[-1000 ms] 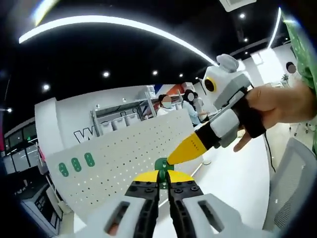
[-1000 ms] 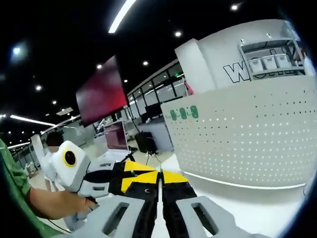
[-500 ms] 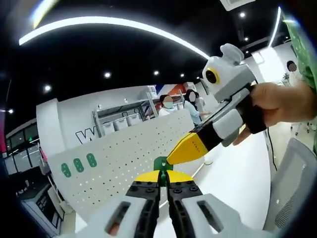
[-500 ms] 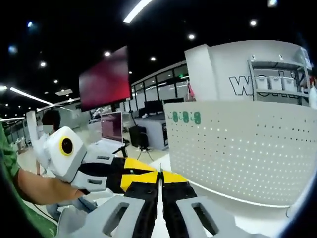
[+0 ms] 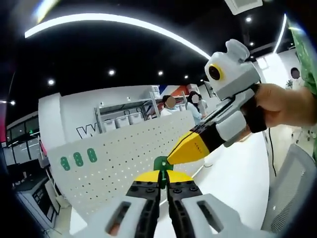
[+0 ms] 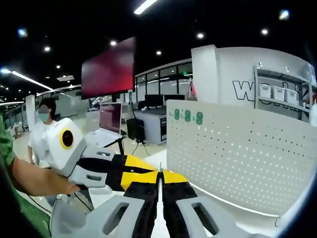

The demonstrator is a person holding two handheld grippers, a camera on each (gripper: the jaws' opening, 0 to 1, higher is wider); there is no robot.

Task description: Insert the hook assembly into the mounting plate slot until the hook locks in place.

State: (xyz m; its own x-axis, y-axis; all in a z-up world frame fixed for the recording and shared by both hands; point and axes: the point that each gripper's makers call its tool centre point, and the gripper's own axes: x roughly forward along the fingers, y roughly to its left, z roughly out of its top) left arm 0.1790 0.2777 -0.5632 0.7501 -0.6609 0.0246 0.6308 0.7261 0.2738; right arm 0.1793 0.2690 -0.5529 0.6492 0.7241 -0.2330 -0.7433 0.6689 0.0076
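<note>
White pegboard (image 5: 124, 153) carries three green tags (image 5: 78, 159); their writing's unreadable. Your left gripper (image 5: 159, 186) pinches the green hook (image 5: 161, 164) before it. Your right gripper (image 6: 159, 184) is closed, empty.

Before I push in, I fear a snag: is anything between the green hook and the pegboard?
Nothing visible. In the left gripper view the green hook sits at the left gripper's tips before the pegboard; the right gripper comes alongside.
</note>
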